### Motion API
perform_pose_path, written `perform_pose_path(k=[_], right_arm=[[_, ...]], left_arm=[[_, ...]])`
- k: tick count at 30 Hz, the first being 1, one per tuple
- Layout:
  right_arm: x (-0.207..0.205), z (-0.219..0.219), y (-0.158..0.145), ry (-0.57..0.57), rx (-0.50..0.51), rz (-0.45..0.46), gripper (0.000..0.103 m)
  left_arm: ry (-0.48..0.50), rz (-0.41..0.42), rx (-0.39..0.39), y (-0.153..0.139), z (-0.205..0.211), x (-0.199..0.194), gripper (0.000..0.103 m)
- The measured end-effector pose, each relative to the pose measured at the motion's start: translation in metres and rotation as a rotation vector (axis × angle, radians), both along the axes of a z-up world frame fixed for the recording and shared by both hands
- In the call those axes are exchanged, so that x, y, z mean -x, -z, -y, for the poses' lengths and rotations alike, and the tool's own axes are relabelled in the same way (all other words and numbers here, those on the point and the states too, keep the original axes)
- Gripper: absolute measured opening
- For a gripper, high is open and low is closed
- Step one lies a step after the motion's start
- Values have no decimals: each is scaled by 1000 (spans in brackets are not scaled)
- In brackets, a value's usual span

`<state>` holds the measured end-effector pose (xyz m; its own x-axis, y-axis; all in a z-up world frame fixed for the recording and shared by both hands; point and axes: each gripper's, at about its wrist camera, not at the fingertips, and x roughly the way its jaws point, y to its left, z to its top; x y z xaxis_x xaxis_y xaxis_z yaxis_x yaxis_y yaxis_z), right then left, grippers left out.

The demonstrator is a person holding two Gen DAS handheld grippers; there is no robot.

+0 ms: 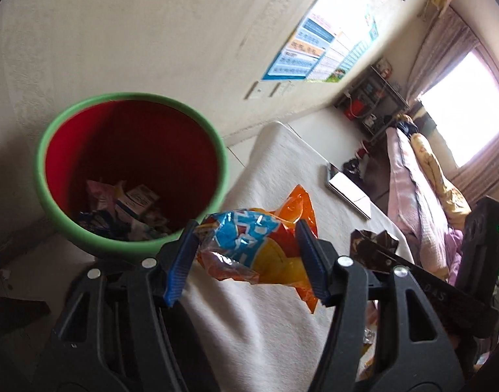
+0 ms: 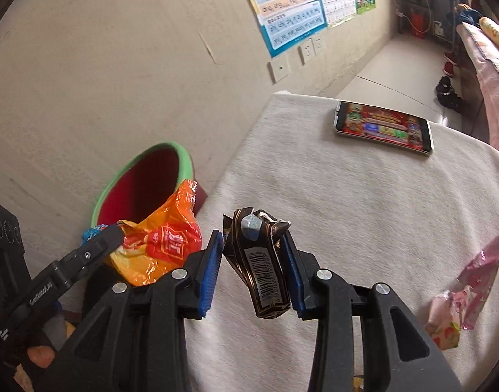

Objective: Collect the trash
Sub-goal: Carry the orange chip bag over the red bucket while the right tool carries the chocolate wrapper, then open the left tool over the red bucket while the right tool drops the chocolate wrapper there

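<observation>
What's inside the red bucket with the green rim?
The red bucket already holds a heap of crumpled wrappers and small packets at the bottom. The near rim hides part of the heap, and whatever lies underneath it can't be seen.

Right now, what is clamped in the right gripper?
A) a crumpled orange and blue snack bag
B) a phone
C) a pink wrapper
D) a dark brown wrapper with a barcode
D: the right gripper has its blue pads pressed on the dark brown barcoded wrapper above the white cloth.
</observation>
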<state>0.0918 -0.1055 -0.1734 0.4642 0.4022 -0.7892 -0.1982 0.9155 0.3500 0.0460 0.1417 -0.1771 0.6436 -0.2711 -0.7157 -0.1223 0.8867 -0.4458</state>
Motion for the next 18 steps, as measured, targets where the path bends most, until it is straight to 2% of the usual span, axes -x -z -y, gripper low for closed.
perform_pose_path(k=[4,8,13,18], right_arm=[[-10,-34,-13,-58,-56,28,36],[-21,-66,-24,-109,-98,45,36],[-34,-98,-29,-159,-136,48,36],[-44,-113,-27,-179,-178,14,37]], left_arm=[[-110,-11,-29,0,-43,-7,58],[-179,-22,-52,1,-72,-11,58],[-219,-22,-83,0,-90,-17,58],[-237,-25,-98,1,-98,-23,58]])
